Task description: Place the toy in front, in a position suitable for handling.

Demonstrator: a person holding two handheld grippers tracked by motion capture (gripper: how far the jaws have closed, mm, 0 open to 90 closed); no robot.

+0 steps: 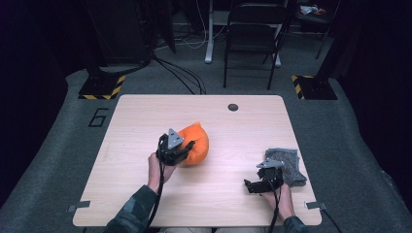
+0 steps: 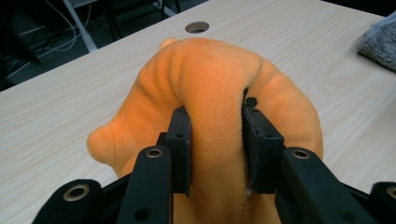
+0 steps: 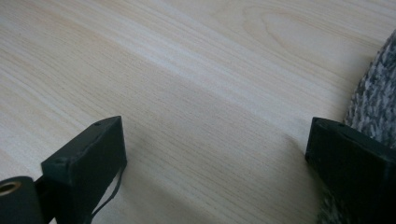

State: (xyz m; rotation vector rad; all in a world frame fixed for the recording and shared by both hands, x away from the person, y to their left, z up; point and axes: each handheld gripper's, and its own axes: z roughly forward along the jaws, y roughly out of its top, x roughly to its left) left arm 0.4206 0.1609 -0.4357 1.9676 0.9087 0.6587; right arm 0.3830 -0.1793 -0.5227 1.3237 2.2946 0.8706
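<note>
In the left gripper view the orange plush [image 2: 210, 93] runs off the bottom edge behind the black jaws, and the grey knitted cloth [image 2: 380, 39] is cut by the right edge. In the right gripper view, one jaw hides part of that cloth [image 3: 373, 102], which the right edge also clips

On the table [image 1: 145, 204] there was one orange plush toy [image 1: 198, 141] near the centre and one grey knitted cloth [image 1: 287, 162] at about four o'clock. Two grippers were counted, one [image 1: 184, 148] on the toy (squeezing a fold) and one [image 1: 255, 185] by the cloth. Behind stood one folding chair [image 1: 252, 34] at twelve o'clock.
</note>
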